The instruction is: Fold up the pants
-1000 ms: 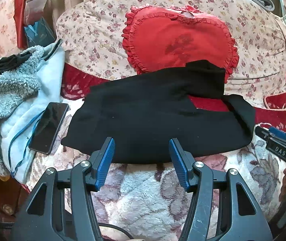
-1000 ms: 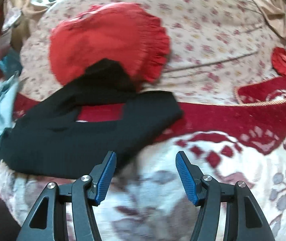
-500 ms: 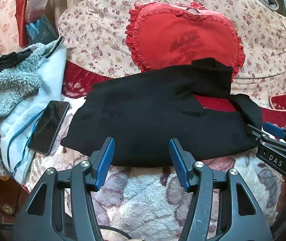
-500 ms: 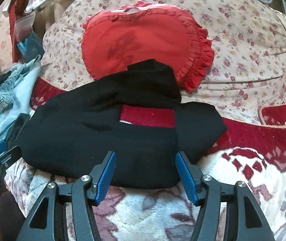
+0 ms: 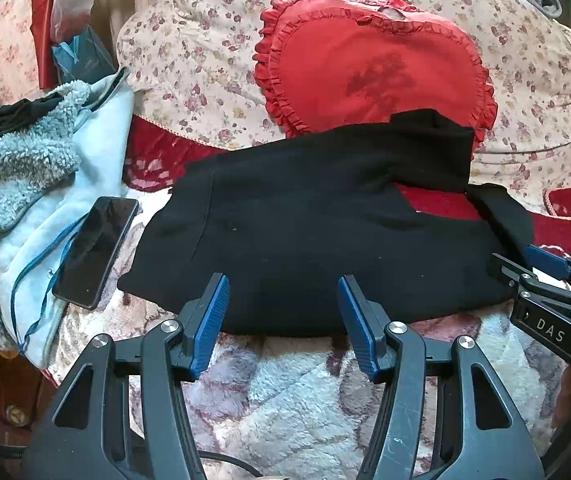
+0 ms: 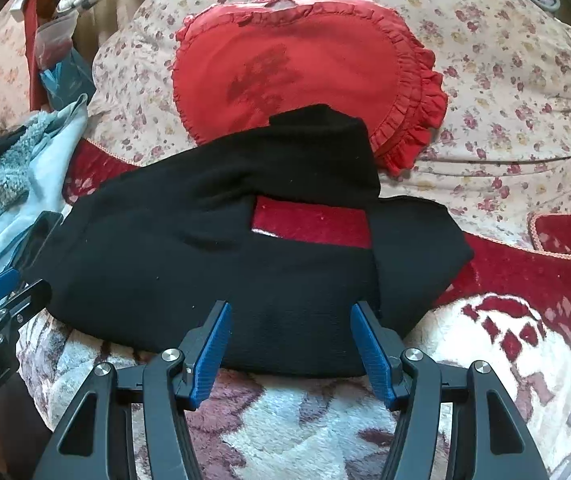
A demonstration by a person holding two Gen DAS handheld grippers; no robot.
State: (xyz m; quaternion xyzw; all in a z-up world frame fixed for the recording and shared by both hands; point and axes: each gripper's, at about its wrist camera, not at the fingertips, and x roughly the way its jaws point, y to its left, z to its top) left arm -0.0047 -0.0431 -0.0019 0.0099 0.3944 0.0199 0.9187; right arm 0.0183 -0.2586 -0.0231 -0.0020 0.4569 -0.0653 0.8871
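Black pants (image 5: 305, 232) lie folded into a wide bundle on a floral blanket (image 5: 285, 392), with a red gap showing between the two layers at the right. They also show in the right wrist view (image 6: 213, 264). My left gripper (image 5: 283, 300) is open and empty, its blue fingertips just at the pants' near edge. My right gripper (image 6: 289, 328) is open and empty, fingertips over the near right edge of the pants. It also shows at the right side of the left wrist view (image 5: 541, 276).
A black phone (image 5: 95, 252) lies on a pale blue fleece garment (image 5: 45, 184) left of the pants. A red heart-shaped cushion (image 5: 373, 68) leans on floral pillows (image 5: 205, 48) behind. Red patterned blanket (image 6: 525, 276) lies to the right.
My right gripper has swung left and closer, from the blanket beside the pants to their near right edge. My left gripper has edged slightly nearer. Both stay open.
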